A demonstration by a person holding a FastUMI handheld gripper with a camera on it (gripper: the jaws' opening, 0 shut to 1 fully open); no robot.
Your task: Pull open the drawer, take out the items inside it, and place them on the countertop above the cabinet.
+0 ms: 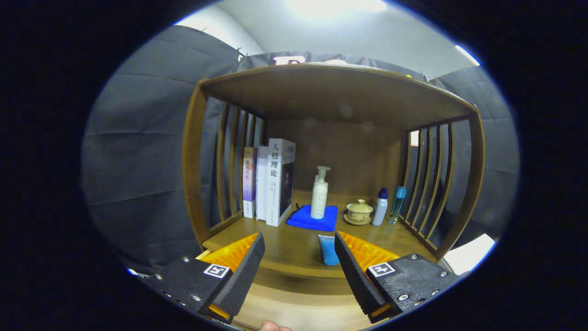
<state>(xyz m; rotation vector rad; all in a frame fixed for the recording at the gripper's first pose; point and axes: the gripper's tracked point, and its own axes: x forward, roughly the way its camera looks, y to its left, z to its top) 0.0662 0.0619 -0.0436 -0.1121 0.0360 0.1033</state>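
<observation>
Wooden countertop point(285, 248) with books point(271, 181), pump bottle point(319, 193), blue tube point(328, 249), claw point(299, 250) apart, empty.

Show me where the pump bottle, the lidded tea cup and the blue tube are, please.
pump bottle point(319, 198), gripper view, middle of its white body.
lidded tea cup point(359, 212), gripper view, side of the bowl under the lid.
blue tube point(328, 250), gripper view, its flat body beside the open claw's point(299, 257) right finger.

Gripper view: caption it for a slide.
Open gripper faces the countertop holding books, pump bottle and blue tube.
</observation>
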